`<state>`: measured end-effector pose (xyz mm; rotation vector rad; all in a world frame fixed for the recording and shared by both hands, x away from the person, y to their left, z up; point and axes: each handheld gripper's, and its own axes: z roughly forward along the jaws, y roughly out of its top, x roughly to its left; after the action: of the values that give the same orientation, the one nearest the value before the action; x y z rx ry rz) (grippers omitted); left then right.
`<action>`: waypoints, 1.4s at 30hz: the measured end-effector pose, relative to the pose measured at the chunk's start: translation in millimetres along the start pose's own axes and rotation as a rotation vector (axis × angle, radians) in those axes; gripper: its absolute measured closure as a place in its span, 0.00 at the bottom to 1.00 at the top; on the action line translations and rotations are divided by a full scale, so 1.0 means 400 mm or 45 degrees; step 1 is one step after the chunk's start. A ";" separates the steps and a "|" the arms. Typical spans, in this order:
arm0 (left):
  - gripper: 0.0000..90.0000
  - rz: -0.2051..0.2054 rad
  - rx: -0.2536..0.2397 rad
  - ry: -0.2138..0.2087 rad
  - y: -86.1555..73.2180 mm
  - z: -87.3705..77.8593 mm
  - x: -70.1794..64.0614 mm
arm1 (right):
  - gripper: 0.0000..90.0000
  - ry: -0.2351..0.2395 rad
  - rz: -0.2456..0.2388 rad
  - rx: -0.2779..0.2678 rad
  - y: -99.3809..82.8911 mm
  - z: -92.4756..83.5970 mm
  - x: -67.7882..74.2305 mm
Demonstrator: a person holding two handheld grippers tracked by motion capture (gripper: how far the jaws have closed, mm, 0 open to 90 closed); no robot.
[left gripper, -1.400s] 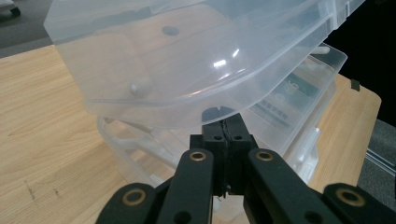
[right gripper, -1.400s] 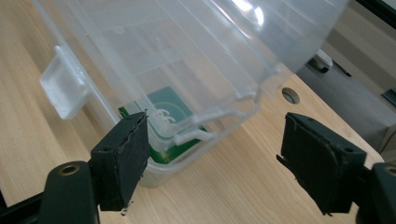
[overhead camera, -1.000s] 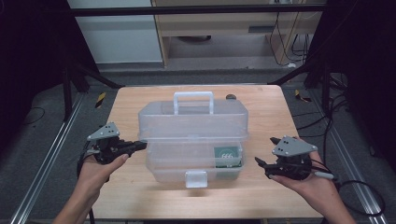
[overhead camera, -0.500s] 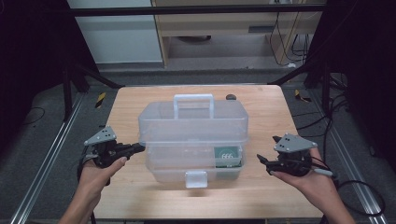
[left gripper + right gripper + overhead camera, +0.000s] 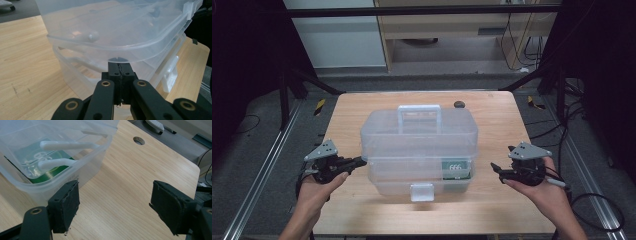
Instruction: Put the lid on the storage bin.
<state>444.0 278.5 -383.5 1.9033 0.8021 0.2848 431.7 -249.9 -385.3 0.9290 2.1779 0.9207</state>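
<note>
A clear plastic storage box (image 5: 419,135) with a white handle (image 5: 419,111) and a front latch (image 5: 421,192) stands mid-table. A green item (image 5: 456,168) lies inside its lower right corner. My left gripper (image 5: 360,161) is shut with nothing held. Its tips sit at the box's left side, right under the lid's rim, in the left gripper view (image 5: 120,65). My right gripper (image 5: 495,169) is open a short way off the box's right side. In the right gripper view its jaws (image 5: 116,187) span bare wood, with the box (image 5: 37,157) and green item (image 5: 50,170) to their left.
The wooden table (image 5: 492,115) has a round hole (image 5: 138,140) near its far edge behind the box. Dark floor, metal rails and cables surround the table. Bare wood lies on both sides of the box and in front of it.
The left gripper has slid slightly toward the near edge along the box's side. The right gripper has shifted only a little. Neither gripper's jaws have changed.
</note>
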 end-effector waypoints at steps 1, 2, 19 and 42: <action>1.00 -0.003 0.002 0.002 -0.005 0.000 0.002 | 0.26 0.002 0.006 -0.001 -0.002 0.003 -0.001; 1.00 -0.005 0.004 0.002 -0.011 -0.001 0.004 | 0.26 0.001 0.011 -0.002 -0.003 0.006 -0.001; 1.00 -0.013 0.024 -0.005 -0.060 0.006 0.001 | 0.25 -0.006 0.030 0.021 -0.014 0.034 -0.005; 0.39 -0.032 0.137 0.475 -0.084 -0.018 0.192 | 0.20 -0.146 0.297 0.101 -0.043 0.175 -0.104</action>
<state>484.6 342.1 -420.9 1.9665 1.1061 0.6036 500.3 -266.1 -429.5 1.2640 2.0516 0.8692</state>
